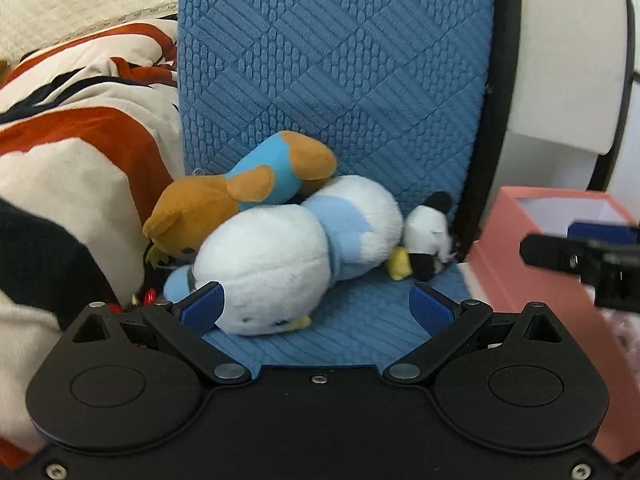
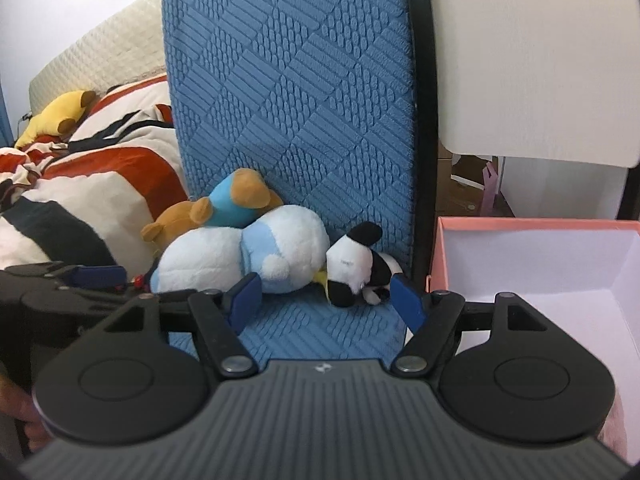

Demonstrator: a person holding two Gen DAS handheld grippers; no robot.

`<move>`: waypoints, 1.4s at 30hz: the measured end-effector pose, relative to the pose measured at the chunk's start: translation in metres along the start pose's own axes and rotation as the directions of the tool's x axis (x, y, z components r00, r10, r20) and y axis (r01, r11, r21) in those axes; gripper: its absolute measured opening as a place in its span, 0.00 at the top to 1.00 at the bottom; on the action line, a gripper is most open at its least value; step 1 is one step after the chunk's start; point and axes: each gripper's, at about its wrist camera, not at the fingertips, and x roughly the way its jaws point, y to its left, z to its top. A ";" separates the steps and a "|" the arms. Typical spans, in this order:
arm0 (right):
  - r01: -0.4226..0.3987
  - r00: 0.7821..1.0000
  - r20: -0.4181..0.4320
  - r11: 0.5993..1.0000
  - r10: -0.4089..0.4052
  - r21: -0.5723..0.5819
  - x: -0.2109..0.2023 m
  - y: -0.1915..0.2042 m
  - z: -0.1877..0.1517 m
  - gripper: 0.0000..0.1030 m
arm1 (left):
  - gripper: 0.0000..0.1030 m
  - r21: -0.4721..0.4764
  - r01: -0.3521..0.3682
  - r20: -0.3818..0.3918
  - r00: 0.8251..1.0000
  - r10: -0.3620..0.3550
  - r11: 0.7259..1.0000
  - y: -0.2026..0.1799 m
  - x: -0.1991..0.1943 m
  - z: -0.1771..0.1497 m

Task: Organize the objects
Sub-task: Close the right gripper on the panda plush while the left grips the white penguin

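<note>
- I am bringing both grippers in toward a pile of plush toys lying on a blue quilted chair seat [image 1: 360, 332], up against the chair's backrest.
- Pile contents: a white-and-blue plush [image 1: 288, 248] in front, a brown bear plush [image 1: 240, 192] draped behind and partly over it, and a small panda plush [image 2: 356, 268] at the right end, close to the seat's right edge.
- Left gripper [image 1: 318, 308]: jaws are standing wide open and holding nothing. The left blue pad is sitting against or just beside the white-and-blue plush's head; I cannot tell if it is touching. The right pad is over bare seat.
- Right gripper [image 2: 326, 300]: jaws are partly open and empty, bracketing the panda plush without pressing on it.
- An open pink box [image 2: 532, 224], empty as far as I can see, is standing just right of the chair; I am judging it the destination.
- Step in hand, as I am reading it: approach before the first pick; nothing is boxed yet.
- Next move is calling for easing the right gripper forward around the panda plush, closing on its body alone, then lifting it clear of the white-and-blue plush.
</note>
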 end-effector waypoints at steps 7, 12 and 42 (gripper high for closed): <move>-0.008 0.999 -0.051 1.000 0.006 -0.024 0.049 -0.002 0.015 0.29 | 0.04 0.105 -0.080 -0.035 0.996 0.084 0.991 -0.001 0.035 0.009; 0.016 0.997 -0.080 0.999 -0.020 -0.049 0.080 0.003 0.022 0.31 | 0.04 0.199 -0.120 -0.037 0.991 0.130 0.973 -0.006 0.053 0.012; 0.031 0.976 -0.217 1.000 -0.031 -0.004 0.153 -0.009 0.021 0.58 | 0.00 0.537 -0.244 -0.055 0.945 0.323 0.807 -0.031 0.127 0.004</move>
